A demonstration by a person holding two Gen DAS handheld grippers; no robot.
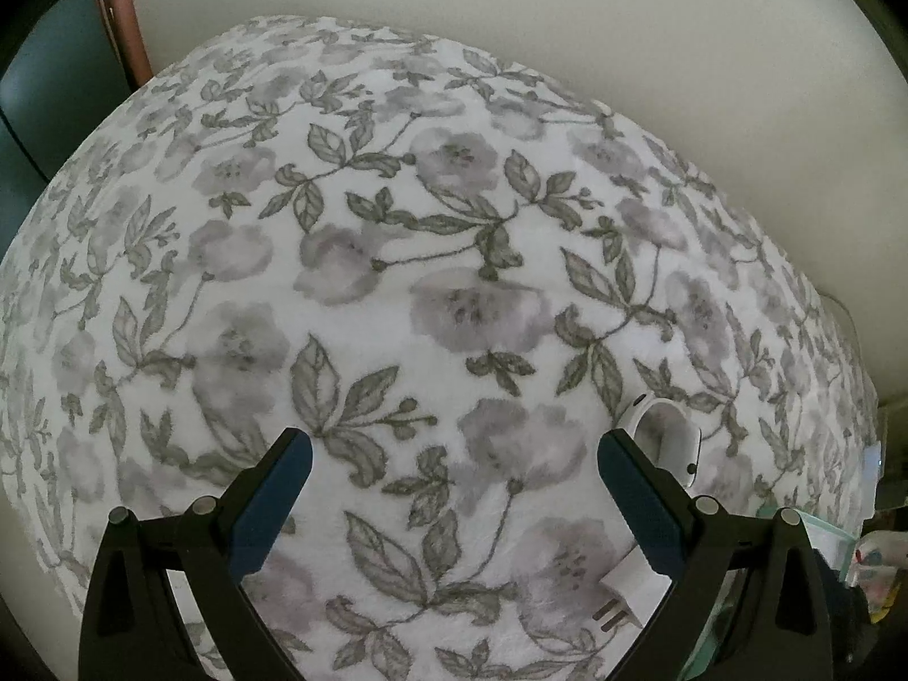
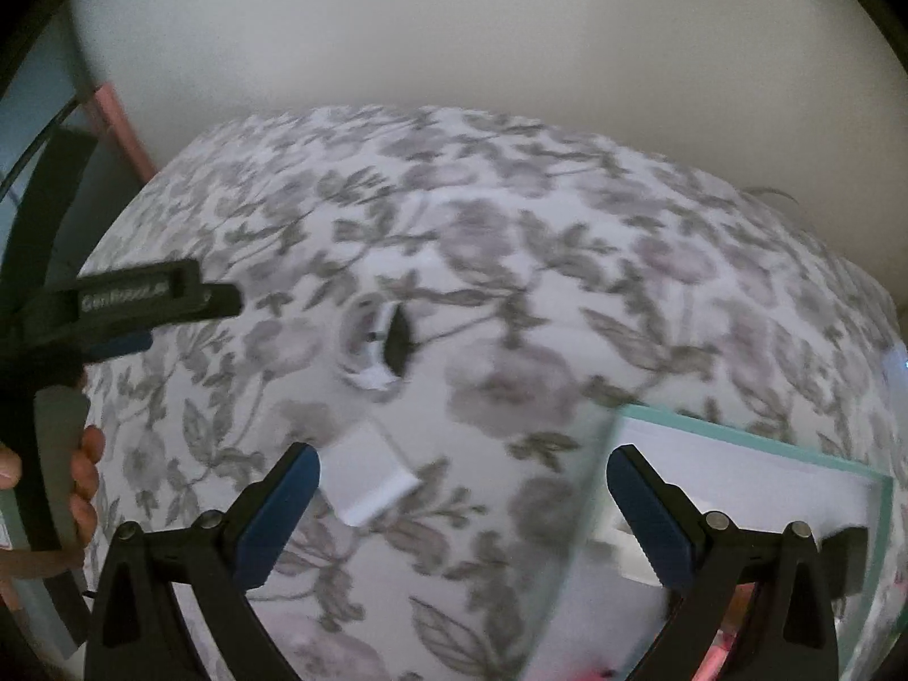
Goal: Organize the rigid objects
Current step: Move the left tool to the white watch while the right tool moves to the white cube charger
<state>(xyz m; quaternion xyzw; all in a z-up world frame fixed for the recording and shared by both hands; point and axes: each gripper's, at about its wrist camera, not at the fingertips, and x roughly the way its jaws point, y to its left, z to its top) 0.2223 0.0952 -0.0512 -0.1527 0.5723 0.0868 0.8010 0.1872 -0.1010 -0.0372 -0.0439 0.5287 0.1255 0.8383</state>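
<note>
A white smartwatch (image 1: 669, 437) with a looped band lies on the floral blanket (image 1: 397, 295), just past my left gripper's right finger. A white plug adapter (image 1: 627, 596) lies beside that finger, prongs toward me. My left gripper (image 1: 454, 482) is open and empty above the blanket. In the blurred right wrist view the watch (image 2: 377, 343) lies mid-blanket and the white adapter (image 2: 371, 482) lies between my fingers. My right gripper (image 2: 462, 499) is open and empty. A clear, teal-rimmed box (image 2: 738, 454) at the right holds a white item (image 2: 621, 545).
The left gripper (image 2: 159, 301) and the hand holding it show at the left of the right wrist view. A pale wall runs behind the bed. A dark cabinet with a reddish edge (image 1: 122, 17) stands at the far left. The box corner (image 1: 817, 528) shows at the right.
</note>
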